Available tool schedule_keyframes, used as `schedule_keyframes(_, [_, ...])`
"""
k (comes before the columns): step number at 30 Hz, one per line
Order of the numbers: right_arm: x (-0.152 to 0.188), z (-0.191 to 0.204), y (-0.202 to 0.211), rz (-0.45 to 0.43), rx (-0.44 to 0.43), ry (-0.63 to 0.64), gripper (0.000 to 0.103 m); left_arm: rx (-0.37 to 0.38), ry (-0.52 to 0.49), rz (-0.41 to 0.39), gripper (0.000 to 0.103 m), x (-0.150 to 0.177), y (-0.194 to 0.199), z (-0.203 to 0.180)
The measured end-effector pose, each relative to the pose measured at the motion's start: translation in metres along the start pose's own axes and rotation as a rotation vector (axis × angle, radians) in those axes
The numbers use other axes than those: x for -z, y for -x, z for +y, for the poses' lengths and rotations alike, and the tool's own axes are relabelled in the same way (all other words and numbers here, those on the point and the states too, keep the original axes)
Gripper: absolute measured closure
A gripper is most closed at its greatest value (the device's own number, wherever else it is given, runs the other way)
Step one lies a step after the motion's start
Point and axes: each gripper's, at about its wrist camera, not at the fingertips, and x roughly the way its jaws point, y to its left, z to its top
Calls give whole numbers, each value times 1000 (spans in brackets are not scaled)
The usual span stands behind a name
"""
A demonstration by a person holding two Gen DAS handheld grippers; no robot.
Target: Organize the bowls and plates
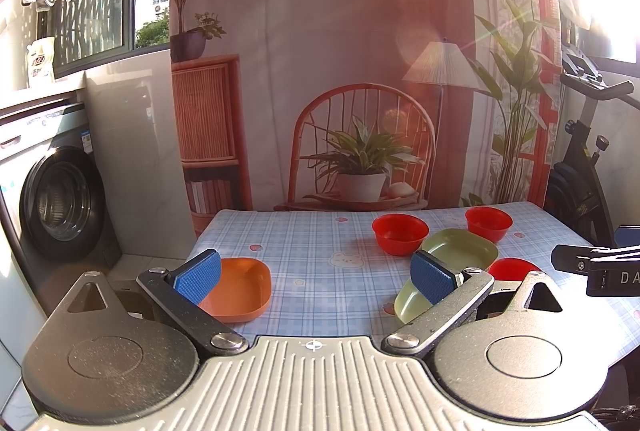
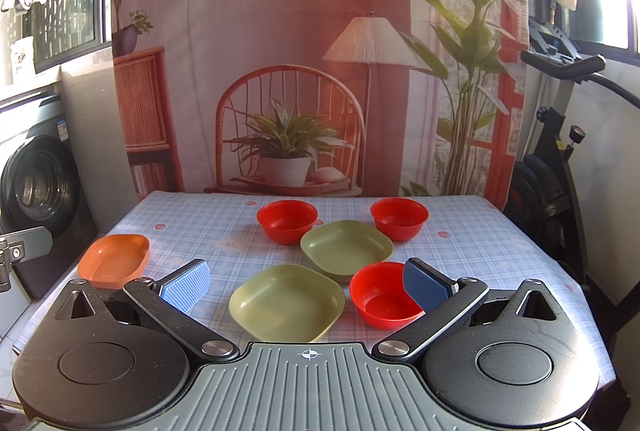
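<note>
On the blue checked tablecloth (image 2: 200, 231) lie an orange plate (image 2: 114, 261), two green plates, near (image 2: 286, 305) and far (image 2: 346, 247), and three red bowls: far left (image 2: 286, 221), far right (image 2: 400, 217), near (image 2: 382, 297). My right gripper (image 2: 306, 285) is open and empty, above the near green plate. My left gripper (image 1: 316, 277) is open and empty, between the orange plate (image 1: 240, 287) and the near green plate (image 1: 410, 305). The far green plate (image 1: 460, 245) and the red bowls (image 1: 400, 233) (image 1: 489, 223) show beyond.
A washing machine (image 1: 60, 199) stands left of the table. An exercise bike (image 2: 560, 135) stands at the right. A printed backdrop (image 2: 288, 71) hangs behind the table's far edge. The right gripper's body (image 1: 592, 263) shows at the right edge of the left wrist view.
</note>
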Motion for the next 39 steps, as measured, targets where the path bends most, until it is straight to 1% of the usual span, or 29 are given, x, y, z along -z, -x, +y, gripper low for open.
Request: schedule_keyframes(39, [-1, 0, 1, 0, 0, 0, 0, -7, 1, -3, 1, 4, -2, 1])
